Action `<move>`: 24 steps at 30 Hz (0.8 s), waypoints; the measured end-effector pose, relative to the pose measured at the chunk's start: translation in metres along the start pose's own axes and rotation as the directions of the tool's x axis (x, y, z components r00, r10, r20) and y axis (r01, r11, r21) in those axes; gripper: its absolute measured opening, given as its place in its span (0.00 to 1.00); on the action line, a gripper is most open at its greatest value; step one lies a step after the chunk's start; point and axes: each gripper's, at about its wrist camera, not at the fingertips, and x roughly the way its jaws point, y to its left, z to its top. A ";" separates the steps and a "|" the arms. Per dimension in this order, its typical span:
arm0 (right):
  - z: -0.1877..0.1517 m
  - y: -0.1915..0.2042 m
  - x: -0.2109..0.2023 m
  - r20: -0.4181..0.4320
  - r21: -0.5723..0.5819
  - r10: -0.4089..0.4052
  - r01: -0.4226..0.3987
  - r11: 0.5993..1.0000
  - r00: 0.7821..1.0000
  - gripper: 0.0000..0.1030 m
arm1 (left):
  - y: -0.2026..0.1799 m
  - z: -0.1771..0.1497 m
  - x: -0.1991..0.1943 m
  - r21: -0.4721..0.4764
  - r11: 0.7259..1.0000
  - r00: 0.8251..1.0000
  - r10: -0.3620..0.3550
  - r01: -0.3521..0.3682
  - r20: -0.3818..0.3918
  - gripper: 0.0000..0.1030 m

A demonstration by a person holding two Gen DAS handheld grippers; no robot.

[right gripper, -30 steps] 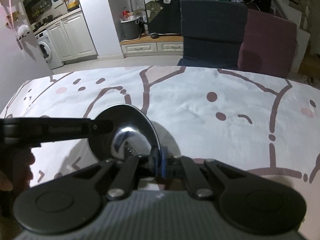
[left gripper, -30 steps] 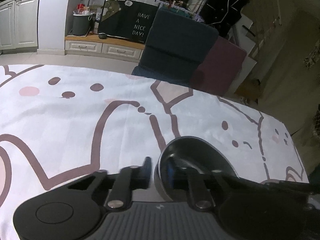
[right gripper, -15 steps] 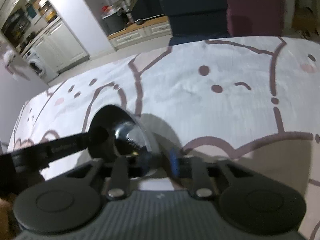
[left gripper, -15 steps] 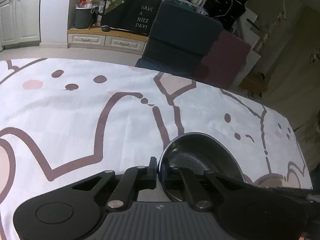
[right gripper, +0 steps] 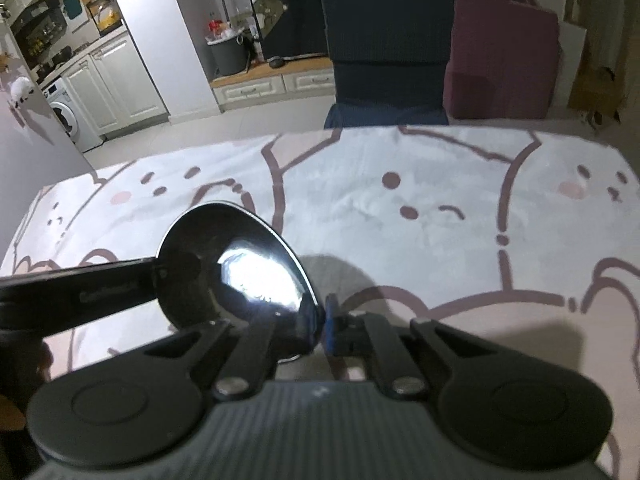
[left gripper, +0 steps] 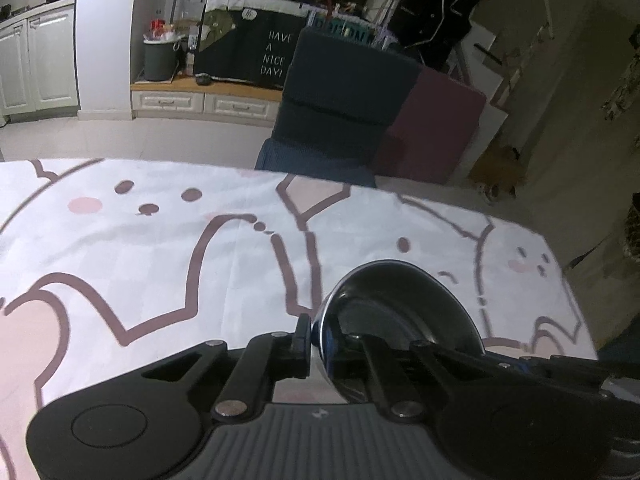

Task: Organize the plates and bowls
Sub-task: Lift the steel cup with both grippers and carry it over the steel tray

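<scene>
A shiny steel bowl is held between both grippers above the cartoon tablecloth. My left gripper is shut on the bowl's left rim. In the right wrist view the same bowl is tilted, with a bright glare inside. My right gripper is shut on its right rim. The left gripper's finger reaches in from the left edge and clamps the opposite rim.
A dark blue chair and a maroon chair stand behind the table's far edge. The table's right edge drops off to the floor. Cabinets and a washing machine lie far off.
The right gripper opened briefly half a second ago and is now clamped on the bowl's rim again. Both wrist views shifted slightly; the bowl stays held between the grippers.
</scene>
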 end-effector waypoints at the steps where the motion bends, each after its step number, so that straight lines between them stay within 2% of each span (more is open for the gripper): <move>1: -0.001 0.000 -0.007 0.010 -0.001 0.001 -0.001 1.000 1.000 0.06 | -0.005 -0.001 -0.010 0.003 1.000 1.000 0.002 -0.002 0.009 0.08; 11: -0.026 -0.008 -0.097 0.104 -0.017 -0.004 0.005 1.000 0.995 0.06 | -0.049 -0.031 -0.092 0.039 0.999 0.998 -0.017 0.015 0.058 0.09; 19: -0.071 -0.028 -0.150 0.118 -0.019 -0.008 0.010 1.000 0.993 0.05 | -0.084 -0.072 -0.134 0.101 0.994 0.996 -0.036 0.028 0.076 0.10; 24: -0.101 -0.043 -0.171 0.123 0.000 -0.015 0.016 1.000 0.992 0.05 | -0.103 -0.103 -0.146 0.142 0.989 0.996 -0.055 0.044 0.069 0.10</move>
